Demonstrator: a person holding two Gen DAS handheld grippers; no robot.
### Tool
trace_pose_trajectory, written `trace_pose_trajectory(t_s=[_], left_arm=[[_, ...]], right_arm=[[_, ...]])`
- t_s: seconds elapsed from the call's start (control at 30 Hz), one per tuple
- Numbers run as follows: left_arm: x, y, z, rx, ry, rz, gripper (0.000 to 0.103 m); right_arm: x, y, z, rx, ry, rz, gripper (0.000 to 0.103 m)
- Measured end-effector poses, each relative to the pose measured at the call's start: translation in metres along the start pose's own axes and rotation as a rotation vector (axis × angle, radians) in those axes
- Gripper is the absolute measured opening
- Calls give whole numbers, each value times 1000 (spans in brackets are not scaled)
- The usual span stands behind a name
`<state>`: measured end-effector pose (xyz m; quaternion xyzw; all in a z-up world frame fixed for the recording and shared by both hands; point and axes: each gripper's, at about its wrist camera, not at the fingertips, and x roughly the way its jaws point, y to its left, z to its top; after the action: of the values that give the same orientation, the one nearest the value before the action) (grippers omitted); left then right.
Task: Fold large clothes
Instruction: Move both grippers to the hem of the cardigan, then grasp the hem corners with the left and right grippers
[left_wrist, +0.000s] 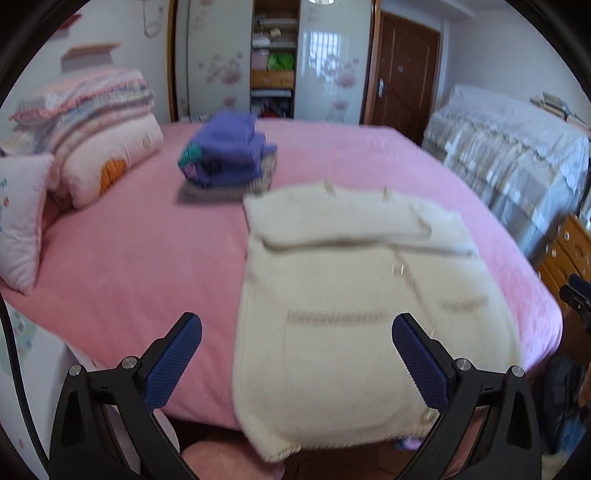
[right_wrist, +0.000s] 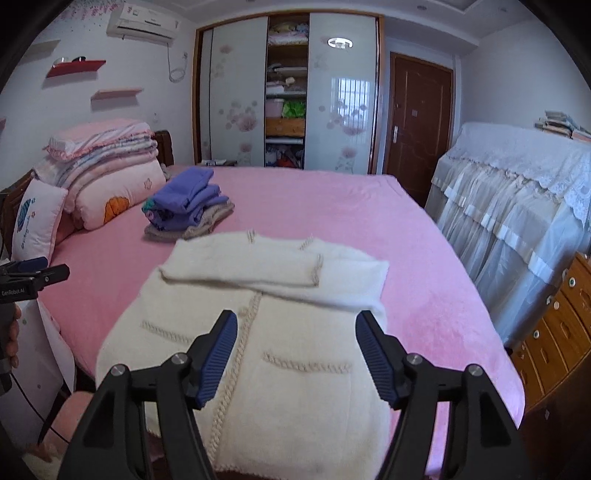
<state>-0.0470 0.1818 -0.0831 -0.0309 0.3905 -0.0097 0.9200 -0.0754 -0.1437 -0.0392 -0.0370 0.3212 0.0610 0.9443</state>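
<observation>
A cream knitted cardigan (left_wrist: 351, 295) (right_wrist: 266, 325) lies flat on the pink bed (left_wrist: 129, 251) (right_wrist: 332, 206), both sleeves folded across its chest, its hem hanging over the near edge. My left gripper (left_wrist: 297, 332) hovers open above the hem's left part, nothing between its blue pads (left_wrist: 173, 365). My right gripper (right_wrist: 295, 332) is open too, above the lower middle of the cardigan, its pads (right_wrist: 218, 358) clear of the knit. The left gripper also shows at the left edge of the right wrist view, held by a hand.
A stack of folded purple and grey clothes (left_wrist: 229, 155) (right_wrist: 188, 206) sits mid-bed. Folded quilts and pillows (left_wrist: 92, 122) (right_wrist: 103, 166) fill the head end. A lace-covered piece of furniture (right_wrist: 517, 206) and wooden drawers (right_wrist: 554, 332) stand right; a wardrobe (right_wrist: 288, 92) behind.
</observation>
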Motion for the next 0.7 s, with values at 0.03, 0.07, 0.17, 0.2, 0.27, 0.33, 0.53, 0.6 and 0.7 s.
trace_pose_trajectory(t_s=[0.03,0.07,0.17,0.2,0.27,0.33,0.53,0.6,0.7], left_arm=[[12,6,-14,2,38,7,102],[23,11,-26,5,70,12,102],[57,29,-64,5,184,18,102],[67,36,-76,-6,223,10,102],[82,49,-93,-53,279,-15,102],[95,60,-105,-105,329,-56,102],[126,78,-136,-174,443,-81,99],[133,79,-145,-174,471,-108,98],[141,80,-158,-164,501,-152,92]], right_arm=[[9,-5,-15,5,44,-8,67],[17,-10,-30,7,90,-10,67],[38,-30,-70,33,206,-6,67],[42,-34,-80,38,233,-4,67],[50,-47,-102,55,287,-4,67],[58,-55,-118,63,333,-6,67],[87,-73,-155,112,467,8,67],[94,-81,-165,155,492,13,67],[102,-98,-177,242,520,26,67]])
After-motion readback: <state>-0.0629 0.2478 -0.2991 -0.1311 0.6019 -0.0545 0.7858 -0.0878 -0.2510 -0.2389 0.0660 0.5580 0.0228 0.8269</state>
